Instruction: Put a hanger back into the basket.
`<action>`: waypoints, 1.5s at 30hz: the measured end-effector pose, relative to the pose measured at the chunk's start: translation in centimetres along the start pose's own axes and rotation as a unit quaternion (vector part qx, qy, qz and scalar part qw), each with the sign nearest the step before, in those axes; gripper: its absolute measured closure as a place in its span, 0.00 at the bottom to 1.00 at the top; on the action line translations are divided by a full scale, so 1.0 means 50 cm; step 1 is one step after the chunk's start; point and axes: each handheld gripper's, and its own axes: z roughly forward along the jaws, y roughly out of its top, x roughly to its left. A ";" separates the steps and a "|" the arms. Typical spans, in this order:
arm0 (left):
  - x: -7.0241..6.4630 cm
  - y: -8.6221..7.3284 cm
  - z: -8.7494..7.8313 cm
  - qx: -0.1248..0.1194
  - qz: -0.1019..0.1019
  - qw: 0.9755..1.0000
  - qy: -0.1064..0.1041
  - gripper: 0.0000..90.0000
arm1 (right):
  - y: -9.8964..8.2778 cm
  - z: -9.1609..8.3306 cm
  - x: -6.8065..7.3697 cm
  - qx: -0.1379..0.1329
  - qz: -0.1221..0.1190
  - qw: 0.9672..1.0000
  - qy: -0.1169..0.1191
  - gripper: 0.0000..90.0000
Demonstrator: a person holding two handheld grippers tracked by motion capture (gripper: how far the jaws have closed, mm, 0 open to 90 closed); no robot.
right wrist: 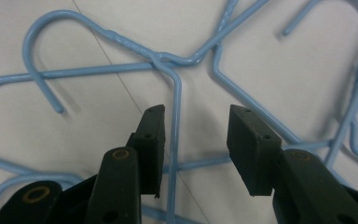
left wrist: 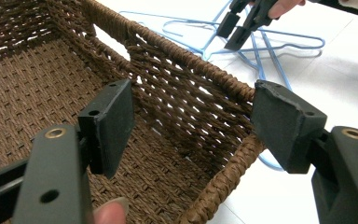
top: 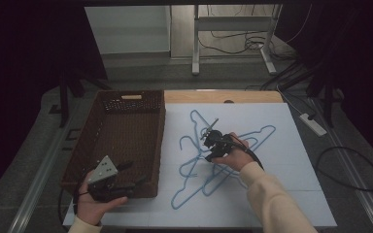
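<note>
Meanwhile, grippers worked by the basket.
Right gripper hung unclenched over blue hangers; left gripper gaped, holding nothing.

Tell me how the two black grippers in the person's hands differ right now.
The left gripper hangs at the near corner of the brown wicker basket, jaws wide either side of its rim. The right gripper hovers over the blue wire hangers on the white table, jaws narrower, straddling one wire. Both stand open, gripping nothing.

A brown woven basket sits left; a white power strip, apparently, lies on the floor.
</note>
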 end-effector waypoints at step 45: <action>-0.016 0.014 0.004 -0.006 0.008 1.000 -0.006 0.33 | -0.042 -0.199 -0.063 -0.227 0.255 0.938 0.061 0.97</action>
